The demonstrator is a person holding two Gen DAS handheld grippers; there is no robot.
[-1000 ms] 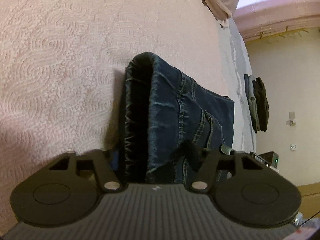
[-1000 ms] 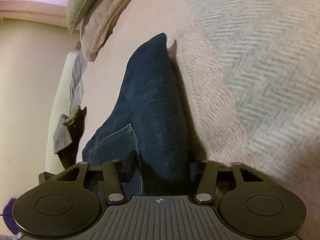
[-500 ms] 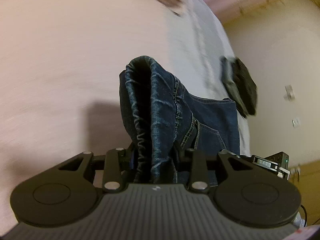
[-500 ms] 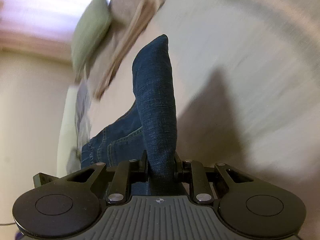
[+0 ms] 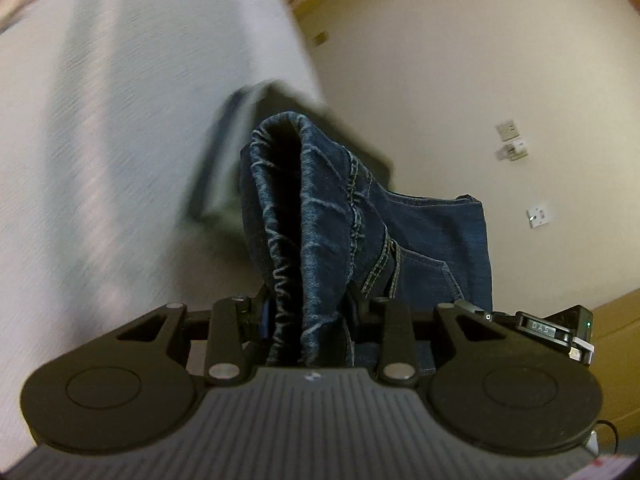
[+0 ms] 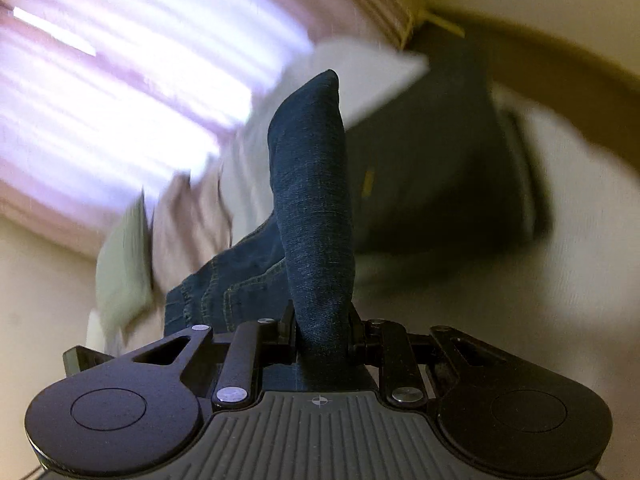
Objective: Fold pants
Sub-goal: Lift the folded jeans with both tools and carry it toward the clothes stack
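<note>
Denim is pinched in both pairs of tongs. In the left wrist view the left tongs (image 5: 310, 320) are pressed onto a gathered, wrinkled edge of the jeans (image 5: 320, 220) low in the frame, with a stitched pocket spreading toward the right. In the right wrist view the right tongs (image 6: 322, 334) are clamped on a smooth folded edge that stands up through the middle of the frame. The jeans are thus held by two edges and appear to be raised clear of the bed (image 5: 100, 140) – its pale cover is smeared across the left of the frame – so that the folded bundle can probably be carried or laid over without coming undone. Dark clothing (image 6: 440, 160) is blurred at the upper right; a wall (image 5: 480, 60) is seen behind.
</note>
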